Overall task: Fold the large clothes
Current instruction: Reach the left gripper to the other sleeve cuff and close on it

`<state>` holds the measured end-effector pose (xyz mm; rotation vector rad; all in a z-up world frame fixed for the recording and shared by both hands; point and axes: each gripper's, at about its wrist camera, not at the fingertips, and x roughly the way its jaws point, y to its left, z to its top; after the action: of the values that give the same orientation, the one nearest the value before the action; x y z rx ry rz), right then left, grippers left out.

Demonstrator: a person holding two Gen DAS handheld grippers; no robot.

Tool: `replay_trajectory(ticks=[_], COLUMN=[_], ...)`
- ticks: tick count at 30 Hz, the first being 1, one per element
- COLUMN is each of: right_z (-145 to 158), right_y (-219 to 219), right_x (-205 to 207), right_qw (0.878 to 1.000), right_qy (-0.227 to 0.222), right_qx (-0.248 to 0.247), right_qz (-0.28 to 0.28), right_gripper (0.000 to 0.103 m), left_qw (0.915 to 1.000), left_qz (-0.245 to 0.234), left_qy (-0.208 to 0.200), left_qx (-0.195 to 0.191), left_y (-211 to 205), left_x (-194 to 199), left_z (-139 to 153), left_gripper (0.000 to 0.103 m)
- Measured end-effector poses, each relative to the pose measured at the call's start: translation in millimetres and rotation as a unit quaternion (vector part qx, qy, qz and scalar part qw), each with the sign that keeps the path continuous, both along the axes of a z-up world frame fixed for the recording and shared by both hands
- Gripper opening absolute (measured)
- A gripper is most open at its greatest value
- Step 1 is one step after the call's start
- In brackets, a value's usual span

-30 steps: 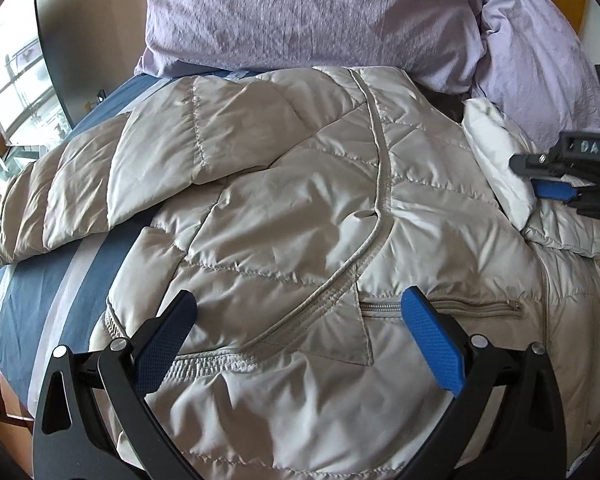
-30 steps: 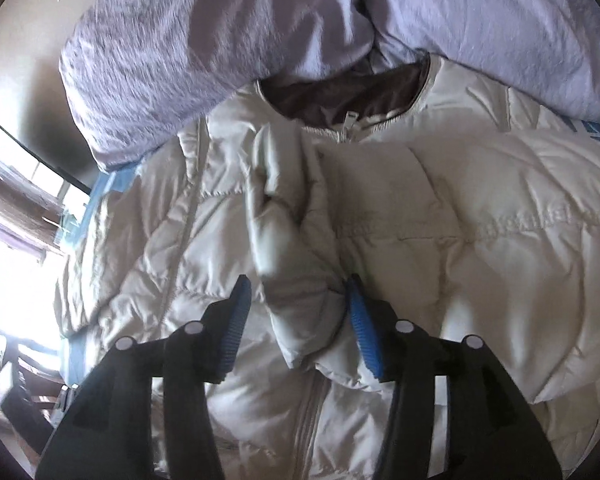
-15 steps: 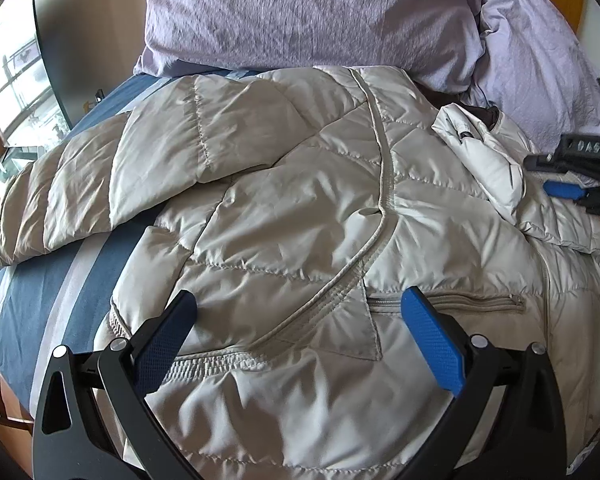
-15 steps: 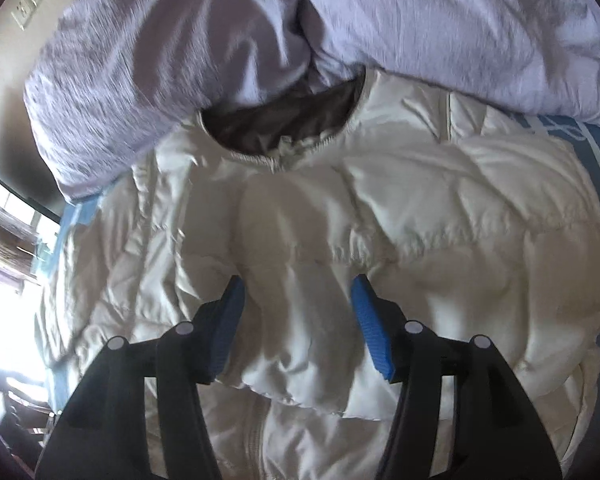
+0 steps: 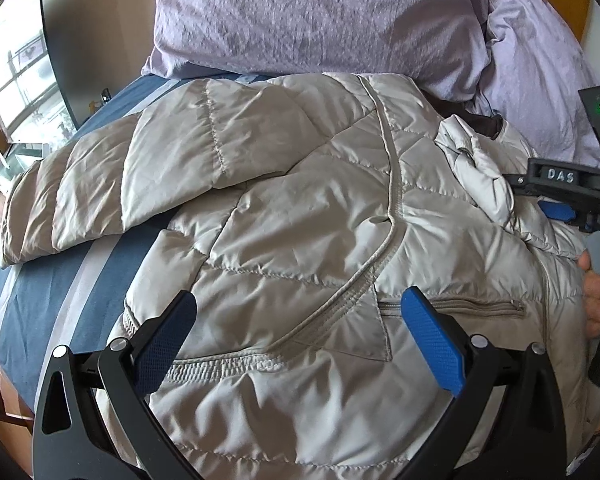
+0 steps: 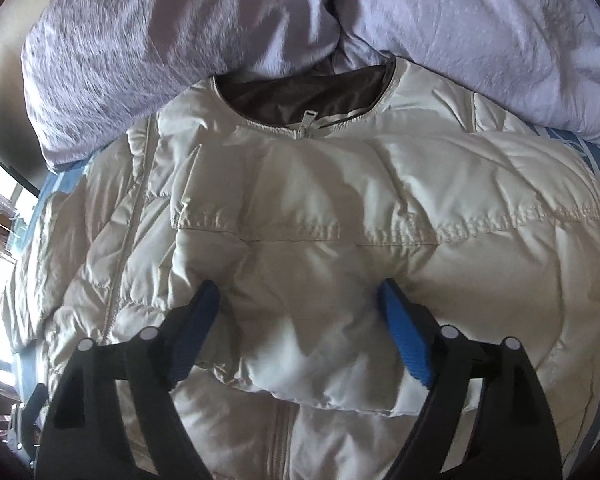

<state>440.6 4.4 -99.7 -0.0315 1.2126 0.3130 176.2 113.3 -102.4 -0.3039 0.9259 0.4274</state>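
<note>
Glossy quilted jacket (image 5: 284, 216) (matt pillows (image 5: 320, 20))

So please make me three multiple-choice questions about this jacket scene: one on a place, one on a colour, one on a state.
1. Where does the jacket lie?
A. on a striped blue bed cover
B. on a wooden floor
C. on a hanger

2. What colour are the pillows behind it?
A. green
B. lavender
C. red

3. How is the left claw?
A. shut on a sleeve
B. shut on a pillow
C. open above the jacket

Answers:
1 A, blue striped cloth shows beside the jacket.
2 B, both pillows look pale purple.
3 C, its pads stand wide apart, gripping nothing.
</note>
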Motion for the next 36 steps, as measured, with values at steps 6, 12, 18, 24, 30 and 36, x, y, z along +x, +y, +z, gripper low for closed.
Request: replay_trajectory(ticks=[6, 12, 18, 24, 30, 36], right_z=[-13, -22, -23, -24, -24, -24], right_y=[6, 9, 10, 7, 6, 7], right_x=[-5, -6, -8, -14, -16, -18], right_qw=[0.999, 0.998, 0.998, 0.997, 0.996, 0.995], right_qy=[-0.013, -0.031, -0.047, -0.068, -0.081, -0.088], right_qx=[-0.031, -0.051, -0.051, -0.042, -0.040, -0.041], right_qz=[0.003, 0.007, 0.007, 0.003, 0.003, 0.002], right_gripper=[0.095, 0.099, 0.101, 0.101, 0.101, 0.101], left_qw=[0.9999, 0.9994, 0.9978, 0.9942, 0.9880, 0.9783], left_qz=[0.011, 0.034, 0.065, 0.107, 0.154, 0.207], left_qy=[-0.002, -0.007, -0.009, -0.003, 0.007, 0.009], left_qx=[-0.001, -0.001, 0.000, 0.007, 0.009, -0.009], left_y=[6, 21, 46, 85, 128, 171], left_x=[-3, -9, -15, -25, -37, -49], left_z=[2, 7, 9, 8, 5, -1], left_gripper=[0.102, 0.102, 0.102, 0.102, 0.102, 0.102])
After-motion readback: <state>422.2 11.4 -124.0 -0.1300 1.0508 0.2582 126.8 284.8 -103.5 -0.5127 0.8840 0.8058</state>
